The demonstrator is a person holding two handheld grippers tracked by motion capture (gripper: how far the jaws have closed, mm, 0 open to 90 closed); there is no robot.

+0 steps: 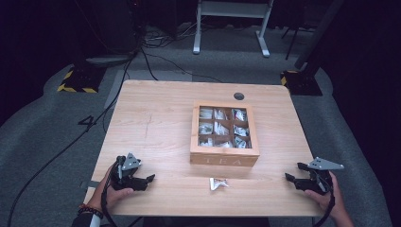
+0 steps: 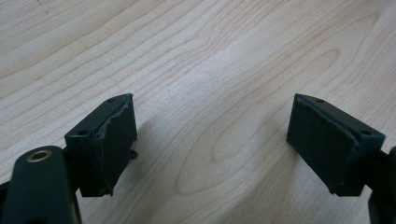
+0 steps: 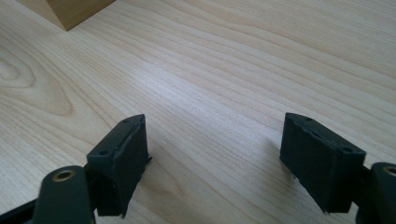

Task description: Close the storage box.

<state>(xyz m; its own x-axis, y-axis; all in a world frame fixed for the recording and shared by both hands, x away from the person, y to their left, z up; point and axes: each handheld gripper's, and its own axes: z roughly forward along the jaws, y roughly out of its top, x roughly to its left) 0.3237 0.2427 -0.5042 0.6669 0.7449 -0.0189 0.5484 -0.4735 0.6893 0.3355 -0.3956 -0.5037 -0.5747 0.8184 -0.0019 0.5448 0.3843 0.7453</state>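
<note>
High view, tea box: the wooden tea box (image 1: pixel 224 135) sits right of the table's centre, its windowed lid down, packets showing in the compartments under the pane.
High view, loose packet: one small tea packet (image 1: pixel 218 183) lies flat on the table (image 1: pixel 156 123) just in front of the box, apart from its front wall, roughly midway between your two hands.
High view, grippers: your left gripper (image 1: pixel 142 180) rests near the front left edge, your right gripper (image 1: pixel 295 178) near the front right; both point inward toward the packet and stand well apart from it.
Left gripper view, jaws: the jaws stand wide, nothing between them, only bare wood grain beneath.
Right gripper view, jaws: likewise spread wide and empty, with a corner of the box (image 3: pixel 74 11) at the upper left.
Step in hand: judged from this, it is the reach for the loose packet.
How to do it well: come in low with one gripper, keep the jaws wide until they straddle the packet's raised edge, then close gently so the thin wrapper doesn't slide away. Keep your other gripper free for the lid.
</note>
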